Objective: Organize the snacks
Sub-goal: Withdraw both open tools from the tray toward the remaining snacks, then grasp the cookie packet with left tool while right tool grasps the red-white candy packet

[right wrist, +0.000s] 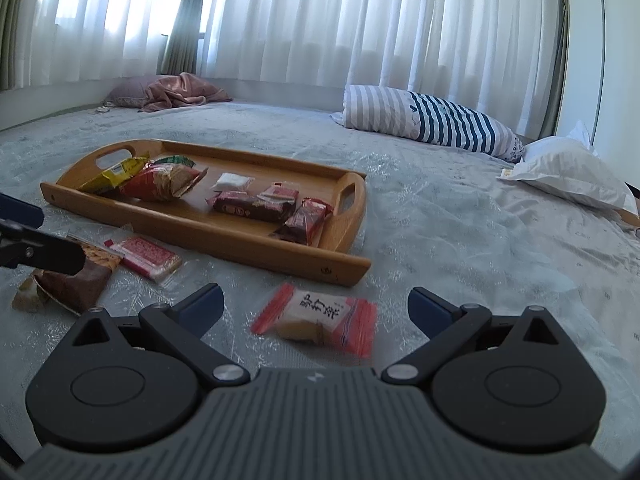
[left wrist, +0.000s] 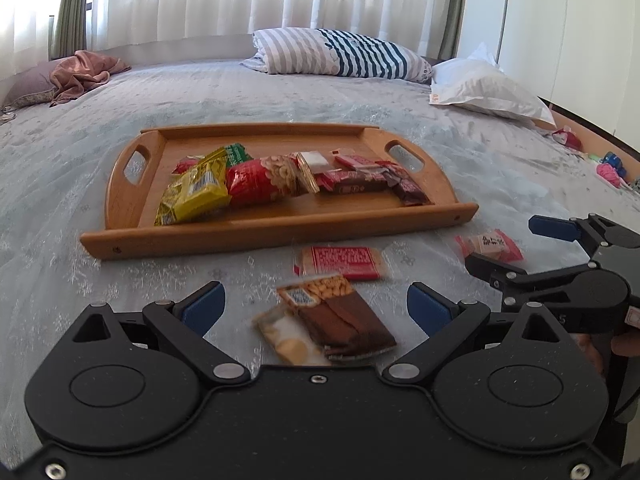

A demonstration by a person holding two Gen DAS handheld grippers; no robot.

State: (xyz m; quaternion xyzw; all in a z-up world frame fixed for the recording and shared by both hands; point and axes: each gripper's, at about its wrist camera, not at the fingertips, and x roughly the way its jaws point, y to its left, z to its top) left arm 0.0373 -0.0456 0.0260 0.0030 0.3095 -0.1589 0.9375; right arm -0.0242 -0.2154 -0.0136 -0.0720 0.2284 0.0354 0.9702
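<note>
A wooden tray (left wrist: 280, 226) on the bed holds several snack packs, among them a yellow bag (left wrist: 196, 192) and a red peanut bag (left wrist: 260, 180); the tray also shows in the right wrist view (right wrist: 224, 240). My left gripper (left wrist: 316, 308) is open, with a brown peanut bar pack (left wrist: 340, 320) lying between its fingers on the bedspread. A red cracker pack (left wrist: 344, 262) lies just beyond it. My right gripper (right wrist: 316, 306) is open around a pink-and-white snack pack (right wrist: 320, 316), which also shows in the left wrist view (left wrist: 494, 244).
The bed has a light patterned bedspread (right wrist: 460, 240). A striped pillow (left wrist: 340, 52), a white pillow (left wrist: 484, 86) and a pink cloth (left wrist: 86, 72) lie at the far side. Small toys (left wrist: 608, 166) sit at the right edge. White curtains hang behind.
</note>
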